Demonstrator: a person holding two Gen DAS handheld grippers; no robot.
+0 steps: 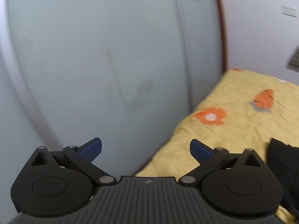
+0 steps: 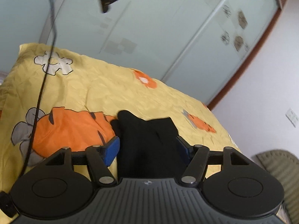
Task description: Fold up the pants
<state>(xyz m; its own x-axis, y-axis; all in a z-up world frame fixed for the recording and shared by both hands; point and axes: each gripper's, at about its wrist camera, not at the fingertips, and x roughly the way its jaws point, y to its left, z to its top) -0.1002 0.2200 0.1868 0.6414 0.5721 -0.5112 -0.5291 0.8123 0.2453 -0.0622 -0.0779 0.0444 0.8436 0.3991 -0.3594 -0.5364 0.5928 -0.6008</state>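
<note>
— Black cloth, bunched: the pants (image 2: 147, 141) lie on the yellow bedspread (image 2: 93, 93), straight ahead of the right tongs (image 2: 148, 147) and between their blue fingers (image 2: 112, 149).

— Gripped?

— Not that I can see. The fingers stand apart on either side of the heap, so I'd call them open, probably lined up for a pinch.

— And the left tongs (image 1: 145, 150)?

— Spread wide, holding nothing, raised off the bed and facing the frosted wardrobe door (image 1: 102, 65). The pants (image 1: 284, 168) sit off to their right.

— Why so high?

— Likely keeping clear. Folding looks barely started; the cloth is crumpled, not flat.
</note>
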